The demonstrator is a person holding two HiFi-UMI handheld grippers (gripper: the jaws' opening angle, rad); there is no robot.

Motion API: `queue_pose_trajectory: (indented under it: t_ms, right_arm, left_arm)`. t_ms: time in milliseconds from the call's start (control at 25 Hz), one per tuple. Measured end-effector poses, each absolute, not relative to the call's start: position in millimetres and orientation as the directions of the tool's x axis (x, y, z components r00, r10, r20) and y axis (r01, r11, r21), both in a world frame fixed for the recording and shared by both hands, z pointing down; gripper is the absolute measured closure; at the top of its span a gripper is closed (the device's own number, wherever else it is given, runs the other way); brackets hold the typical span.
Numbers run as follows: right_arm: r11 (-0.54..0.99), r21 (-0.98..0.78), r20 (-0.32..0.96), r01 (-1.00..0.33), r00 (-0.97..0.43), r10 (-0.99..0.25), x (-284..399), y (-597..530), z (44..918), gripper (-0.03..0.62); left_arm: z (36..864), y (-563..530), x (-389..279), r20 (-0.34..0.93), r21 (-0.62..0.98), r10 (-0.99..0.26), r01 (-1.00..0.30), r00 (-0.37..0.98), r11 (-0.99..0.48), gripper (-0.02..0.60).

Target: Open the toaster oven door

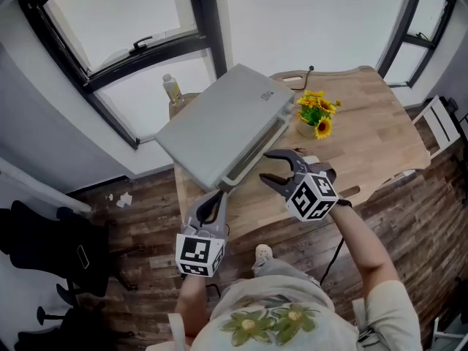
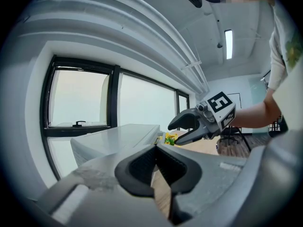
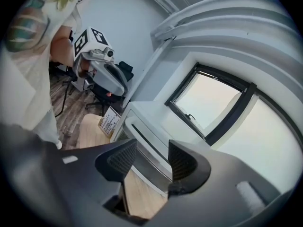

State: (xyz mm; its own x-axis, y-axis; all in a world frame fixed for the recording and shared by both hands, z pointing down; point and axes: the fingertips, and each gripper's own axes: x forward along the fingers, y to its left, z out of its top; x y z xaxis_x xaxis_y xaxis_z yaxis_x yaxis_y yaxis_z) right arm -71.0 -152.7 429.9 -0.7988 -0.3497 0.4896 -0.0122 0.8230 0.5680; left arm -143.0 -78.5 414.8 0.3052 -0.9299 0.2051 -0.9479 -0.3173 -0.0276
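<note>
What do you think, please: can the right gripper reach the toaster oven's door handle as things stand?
Probably yes: the right gripper is open, just short of the door handle, with nothing between them.

I read this location as an office-type room. Large dark-framed windows (image 1: 131, 20) fill one wall, and the floor (image 1: 146, 218) is wood plank. Black swivel chairs (image 1: 44, 247) stand to one side. A strip light (image 2: 229, 44) is mounted on the ceiling. The toaster oven (image 1: 219, 123) stands on a wooden table (image 1: 373, 123) beside potted sunflowers (image 1: 318, 115).
</note>
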Motion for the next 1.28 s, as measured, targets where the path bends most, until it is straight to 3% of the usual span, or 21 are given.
queue_pose_trajectory:
  t_ms: [560,1000,1280]
  right_arm:
    - [0.796,0.578,0.587,0.178,-0.769,-0.254,-95,-174,478,0.379]
    - [0.655,0.691,0.638,0.306,-0.684,-0.354,-96,-179,498,0.38]
    - [0.643,0.699,0.644,0.313,-0.667,-0.375,-93,-181,497,0.445]
  left_arm:
    - [434,-86,-154,0.255,-0.029,-0.942,-0.972,0.217,-0.232,0.577]
    - [442,-83,-152,0.273,-0.027,-0.938,-0.973,0.215,-0.231,0.577]
    - [442,-81,-153,0.271,-0.029,-0.938,-0.973,0.214,-0.23,0.577]
